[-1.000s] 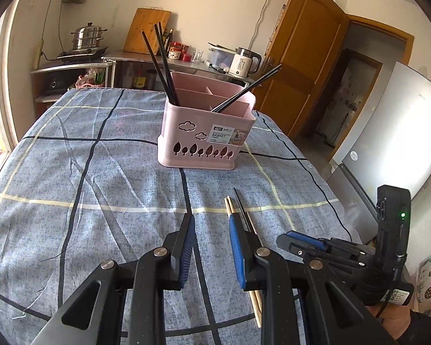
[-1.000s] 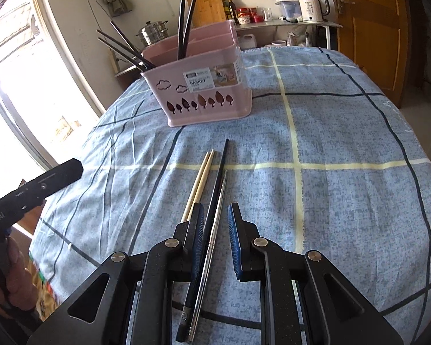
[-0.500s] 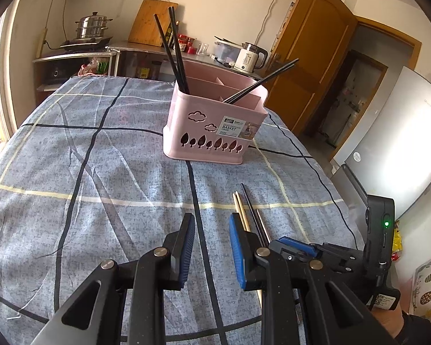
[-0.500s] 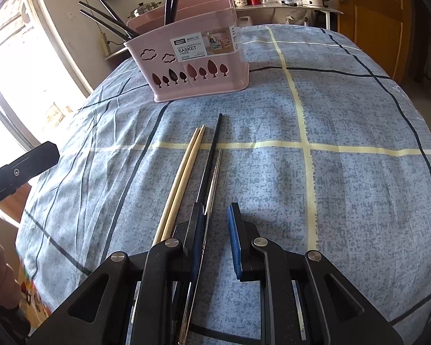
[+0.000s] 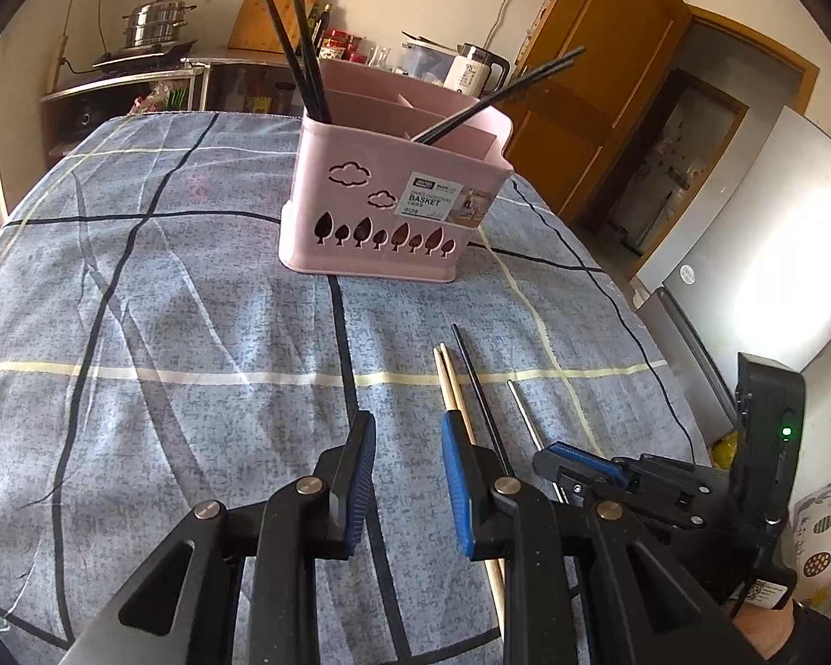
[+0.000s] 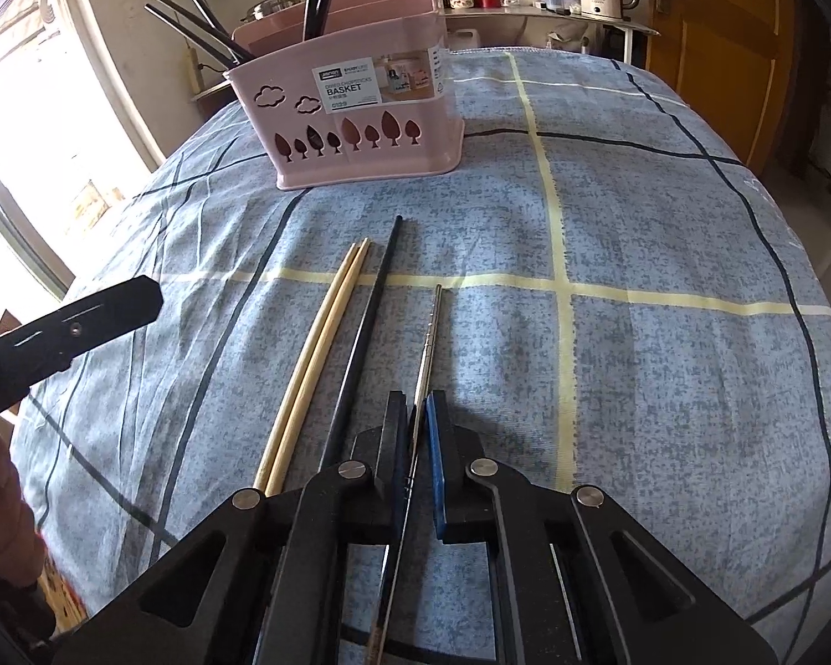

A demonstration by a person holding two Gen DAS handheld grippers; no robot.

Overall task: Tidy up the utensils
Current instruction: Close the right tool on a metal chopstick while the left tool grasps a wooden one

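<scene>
Fingers of the right gripper [image 6: 415,443] are clamped on a metal chopstick [image 6: 430,332], which lies on the worktop [image 6: 665,366] near its front edge. This looks like the pick-up step. The next move calls for lifting it level and tipping it into the pink chopstick basket [image 6: 360,127] toward the far edge. Black chopsticks [image 5: 293,39] already stand in its compartments. A wooden pair [image 6: 318,349] and a black chopstick [image 6: 368,321] lie beside it. The left gripper [image 5: 404,476] hovers with fingers apart, holding nothing.

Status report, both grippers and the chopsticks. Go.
Left gripper open, idle above cloth. Right gripper shut on thin metal chopstick. Black chopstick, wooden pair lie alongside. Pink plastic basket ahead, unobstructed.
</scene>
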